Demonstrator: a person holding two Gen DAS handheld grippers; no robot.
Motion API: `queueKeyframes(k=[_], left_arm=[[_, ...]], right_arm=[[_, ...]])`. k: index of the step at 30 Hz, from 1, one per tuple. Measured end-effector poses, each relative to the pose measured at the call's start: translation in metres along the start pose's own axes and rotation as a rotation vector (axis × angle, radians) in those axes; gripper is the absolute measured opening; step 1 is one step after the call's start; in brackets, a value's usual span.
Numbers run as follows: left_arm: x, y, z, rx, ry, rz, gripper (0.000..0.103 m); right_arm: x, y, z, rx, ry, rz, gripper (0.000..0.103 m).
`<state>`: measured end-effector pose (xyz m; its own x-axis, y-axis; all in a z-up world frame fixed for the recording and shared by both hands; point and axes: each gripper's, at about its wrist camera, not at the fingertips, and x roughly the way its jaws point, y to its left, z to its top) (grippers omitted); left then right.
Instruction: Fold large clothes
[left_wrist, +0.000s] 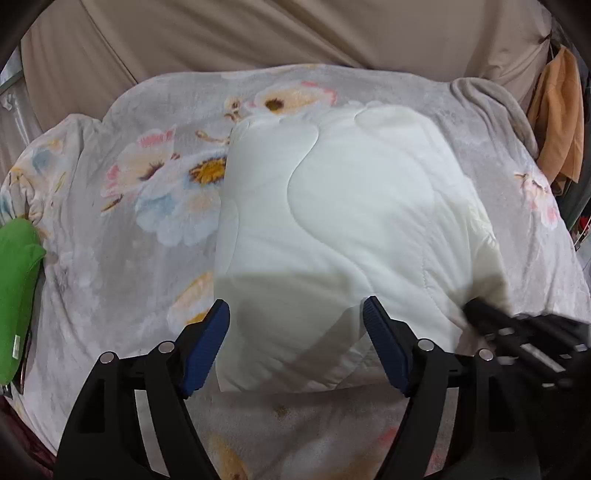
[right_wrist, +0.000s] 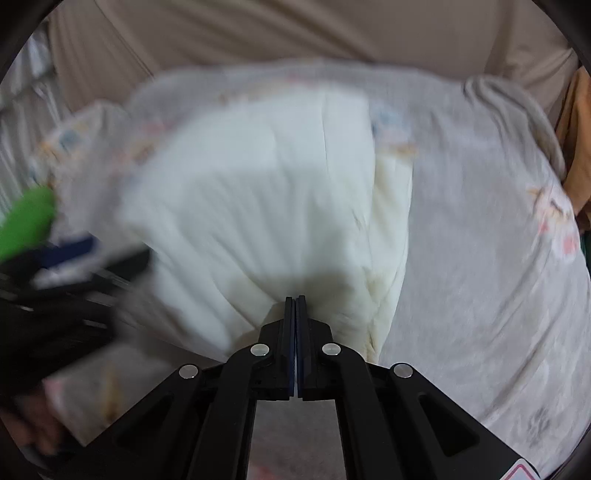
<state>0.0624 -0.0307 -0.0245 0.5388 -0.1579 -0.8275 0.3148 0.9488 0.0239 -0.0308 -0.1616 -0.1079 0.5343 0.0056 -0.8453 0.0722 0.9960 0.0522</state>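
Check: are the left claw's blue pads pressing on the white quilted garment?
Apart. The left wrist view shows the left claw wide open, both pads straddling the white quilted garment near its edge, with a visible gap inside each pad.

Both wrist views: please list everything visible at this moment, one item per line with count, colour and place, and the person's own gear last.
White quilted garment: one, white, folded in a thick bundle at the middle of the bed.
Floral blanket: one, grey with pink, yellow and blue flowers, spread over the bed under the garment.
Green item: one, bright green, on the blanket's left edge; its kind is unclear.
Beige sheet: one, beige, hanging behind the bed.
Orange cloth: one, orange-brown, hanging at far right.
Left gripper: one, black with blue pads, jaws open astride the garment's near edge.
Right gripper: one, black, jaws shut at the garment's near right edge; whether it pinches fabric is unclear.
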Motion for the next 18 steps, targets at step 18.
queueKeyframes(k=[18], left_arm=[[-0.001, -0.007, -0.007, -0.026, -0.048, 0.089, 0.078]], right_arm=[[-0.055, 0.002, -0.006, 0.087, -0.155, -0.036, 0.012]])
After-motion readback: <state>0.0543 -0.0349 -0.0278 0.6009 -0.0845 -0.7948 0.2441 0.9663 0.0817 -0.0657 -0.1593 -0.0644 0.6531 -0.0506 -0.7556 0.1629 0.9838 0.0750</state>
